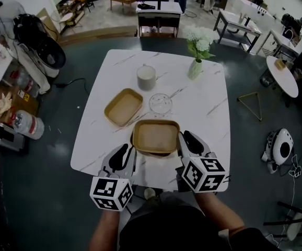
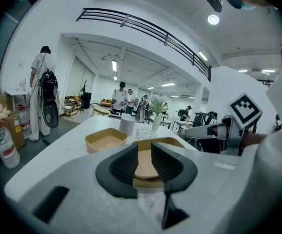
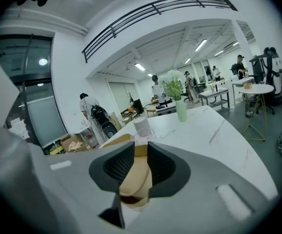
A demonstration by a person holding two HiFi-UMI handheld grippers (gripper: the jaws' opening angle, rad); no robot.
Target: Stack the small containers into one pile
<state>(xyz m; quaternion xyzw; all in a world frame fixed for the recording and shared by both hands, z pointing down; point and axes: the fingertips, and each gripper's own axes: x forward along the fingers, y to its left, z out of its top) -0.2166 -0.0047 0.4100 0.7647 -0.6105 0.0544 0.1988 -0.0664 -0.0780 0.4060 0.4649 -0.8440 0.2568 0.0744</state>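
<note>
Near tan container (image 1: 156, 136) is over the near edge of the worktop (image 1: 208, 109) with its long axis left-right. The left claw (image 1: 128, 153) is clenched on its near-left corner and the right claw (image 1: 188, 143) on its right wall; tan wall fills the gap between each pair of jaws. Second tan container (image 1: 124, 106) lies just beyond, far and left, not touching, with its long axis slanting near-left to far-right; the left hand is nearer to it. Judgement: the carry should go far-left with a slight turn to match axes, keeping clear of the glass bowl (image 1: 160, 103) just right of the target.
</note>
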